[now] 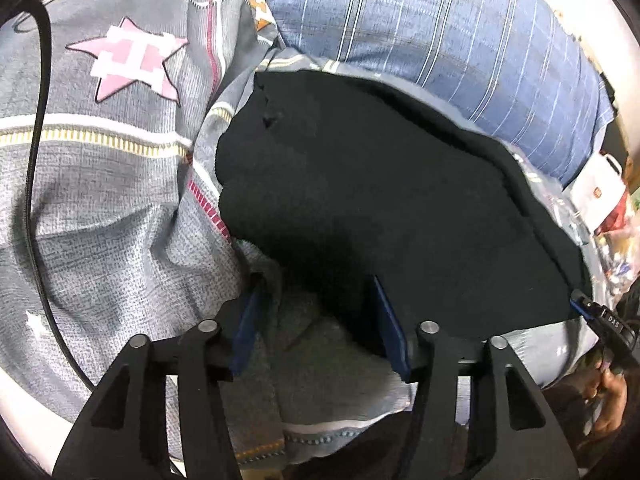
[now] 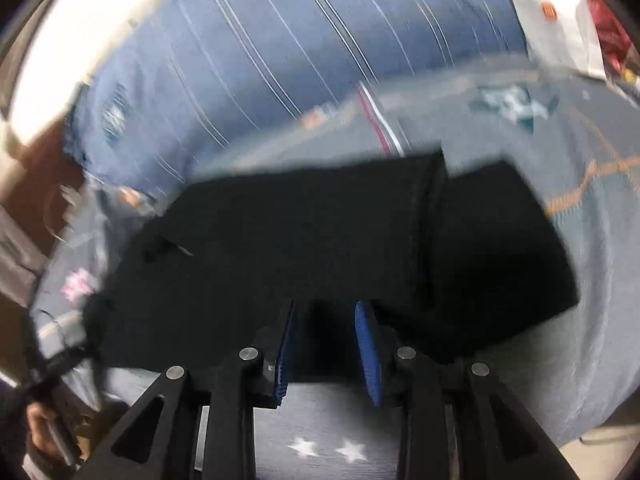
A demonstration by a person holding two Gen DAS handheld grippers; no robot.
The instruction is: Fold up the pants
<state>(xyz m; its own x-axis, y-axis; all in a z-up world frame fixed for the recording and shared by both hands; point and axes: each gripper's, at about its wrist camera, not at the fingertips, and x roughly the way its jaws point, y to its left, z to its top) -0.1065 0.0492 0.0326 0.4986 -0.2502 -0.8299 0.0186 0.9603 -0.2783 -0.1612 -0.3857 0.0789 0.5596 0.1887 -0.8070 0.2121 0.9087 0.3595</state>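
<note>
The black pants [image 1: 380,184] lie folded in a flat pile on the grey star-print bedsheet [image 1: 100,200]. My left gripper [image 1: 316,296] stands open over the pile's near left edge, its blue pads apart, with cloth and sheet showing between them. In the right wrist view, which is blurred, the pants [image 2: 320,232] show a fold step on the right side. My right gripper [image 2: 326,316] is at the near edge with a narrow gap between its blue pads [image 2: 366,344], and dark cloth lies in that gap without being pinched.
A blue striped quilt [image 1: 440,32] is bunched along the far side of the pants. A black cable [image 1: 34,160] runs down the sheet at the left. A white bag [image 1: 600,188] and clutter sit off the bed's right side. A hand [image 1: 608,396] holds the other gripper at the right edge.
</note>
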